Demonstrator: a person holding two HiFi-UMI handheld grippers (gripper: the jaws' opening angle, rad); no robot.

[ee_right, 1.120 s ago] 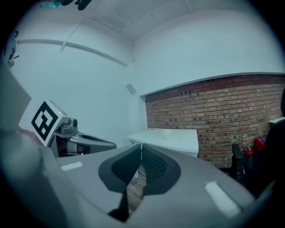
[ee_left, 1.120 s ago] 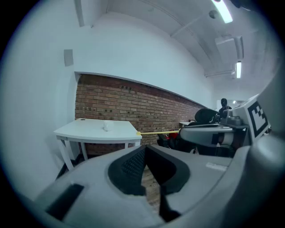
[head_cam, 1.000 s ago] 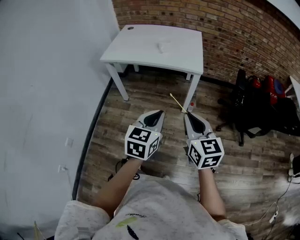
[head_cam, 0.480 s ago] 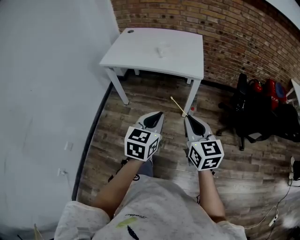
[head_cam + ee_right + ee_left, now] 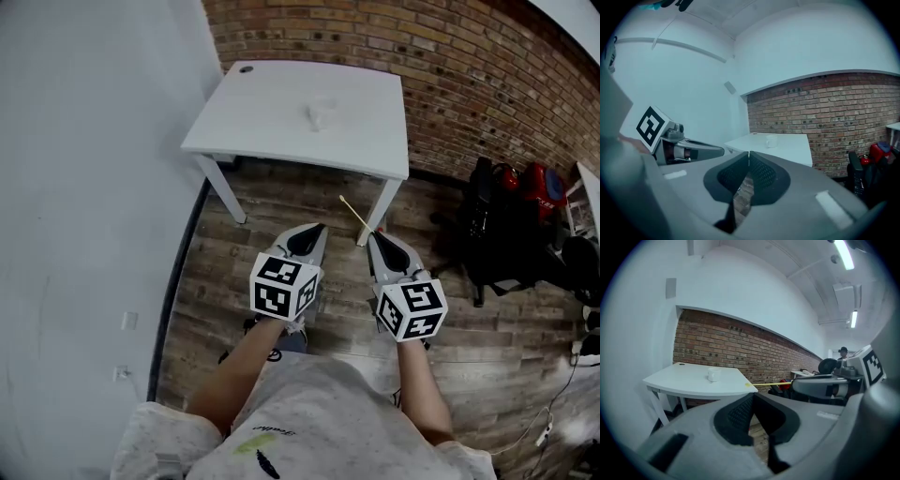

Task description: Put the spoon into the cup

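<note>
The right gripper (image 5: 374,234) has its fingers pinched tight on what looks like the thin spoon (image 5: 354,211), which pokes out past their tips. The left gripper (image 5: 321,226) is closed on nothing. The cup (image 5: 319,114) sits well apart on the white counter (image 5: 272,122).

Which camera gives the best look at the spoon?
Head view: the spoon juts forward from the right tongs, full length visible. Left gripper view shows it side-on; right gripper view, only a sliver between shut jaws.

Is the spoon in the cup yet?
Out. The right tongs hold the spoon, well short of the cup standing on the table.
</note>
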